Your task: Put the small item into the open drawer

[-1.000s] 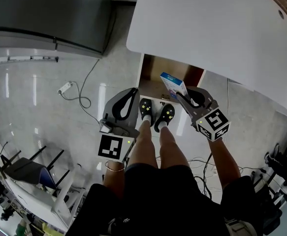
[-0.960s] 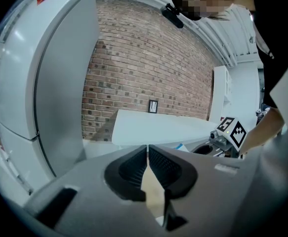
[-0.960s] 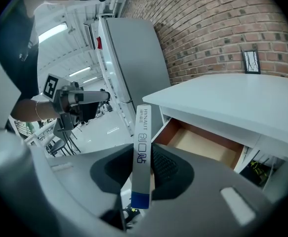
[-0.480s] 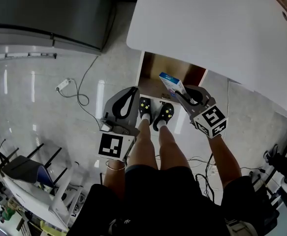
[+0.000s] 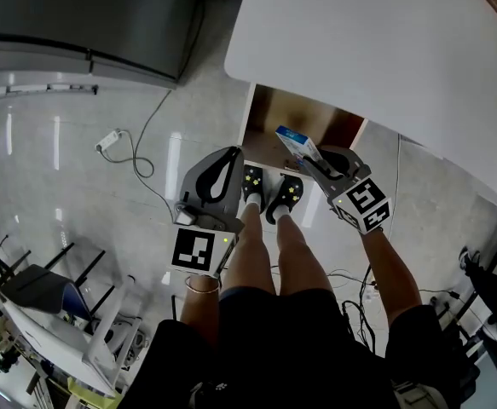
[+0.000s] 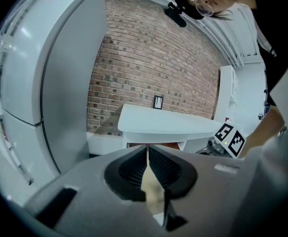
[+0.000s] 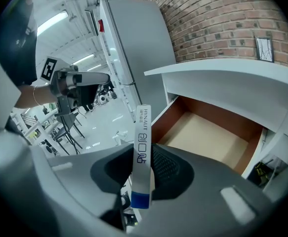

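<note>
Pickup done, by the look of it: thin white cardboard box with a blue end point(image 7: 143, 127) clamped flat-sided between the jaws of the right gripper point(image 7: 144, 154), standing up out of them. From the head view, box point(image 5: 297, 146) carried in the air near the front right corner of the open brown wooden drawer point(image 5: 263, 152), not yet inside, touching nothing but the jaws. Drawer pulled out from under the edge of the white table point(image 5: 359, 41). In the right gripper view, drawer point(image 7: 208, 137) shown with a bare pale floor, nothing lying in it. Left gripper point(image 5: 229, 162) off beside the drawer's front left corner, jaws pressed together with nothing between them. Left to do, judging from this: lowering past the front edge, opening the jaws over the floor, drawing back out.
</note>
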`<act>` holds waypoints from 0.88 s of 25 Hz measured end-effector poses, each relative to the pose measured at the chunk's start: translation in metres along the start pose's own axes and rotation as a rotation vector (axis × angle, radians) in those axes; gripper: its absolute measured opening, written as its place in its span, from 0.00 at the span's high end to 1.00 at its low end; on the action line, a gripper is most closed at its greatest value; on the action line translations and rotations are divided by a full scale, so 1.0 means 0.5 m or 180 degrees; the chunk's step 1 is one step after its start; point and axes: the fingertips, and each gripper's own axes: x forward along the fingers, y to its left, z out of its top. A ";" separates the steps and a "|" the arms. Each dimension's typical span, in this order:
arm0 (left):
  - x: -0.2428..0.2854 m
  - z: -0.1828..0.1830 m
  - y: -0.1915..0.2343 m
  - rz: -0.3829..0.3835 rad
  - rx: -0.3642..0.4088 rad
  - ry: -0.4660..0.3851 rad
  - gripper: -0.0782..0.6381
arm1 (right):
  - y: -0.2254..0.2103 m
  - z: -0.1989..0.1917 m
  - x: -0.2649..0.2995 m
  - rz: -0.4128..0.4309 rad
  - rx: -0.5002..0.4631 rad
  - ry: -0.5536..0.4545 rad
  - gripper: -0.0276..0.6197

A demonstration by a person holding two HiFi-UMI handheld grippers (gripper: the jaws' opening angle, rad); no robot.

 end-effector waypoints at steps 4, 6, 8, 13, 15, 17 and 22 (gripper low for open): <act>-0.004 -0.007 0.008 0.0010 -0.0017 0.0016 0.87 | 0.003 -0.006 0.016 0.0006 -0.0042 0.0067 0.81; -0.006 -0.013 0.012 0.0015 -0.0027 0.0026 0.87 | 0.005 -0.012 0.024 0.0006 -0.0076 0.0106 0.81; -0.007 -0.018 0.016 0.0028 -0.0040 0.0027 0.87 | 0.007 -0.020 0.033 0.0006 -0.0131 0.0157 0.81; -0.005 -0.026 0.019 0.0009 -0.0042 0.0046 0.87 | 0.008 -0.034 0.051 -0.0007 -0.0243 0.0276 0.81; -0.005 -0.027 0.021 0.0011 -0.0042 0.0065 0.88 | 0.007 -0.039 0.056 -0.0018 -0.0264 0.0313 0.81; -0.006 -0.026 0.026 0.0021 -0.0058 0.0063 0.87 | 0.007 -0.043 0.061 -0.0026 -0.0299 0.0355 0.81; -0.010 -0.032 0.035 0.0030 -0.0074 0.0057 0.87 | 0.007 -0.056 0.077 -0.0031 -0.0395 0.0466 0.81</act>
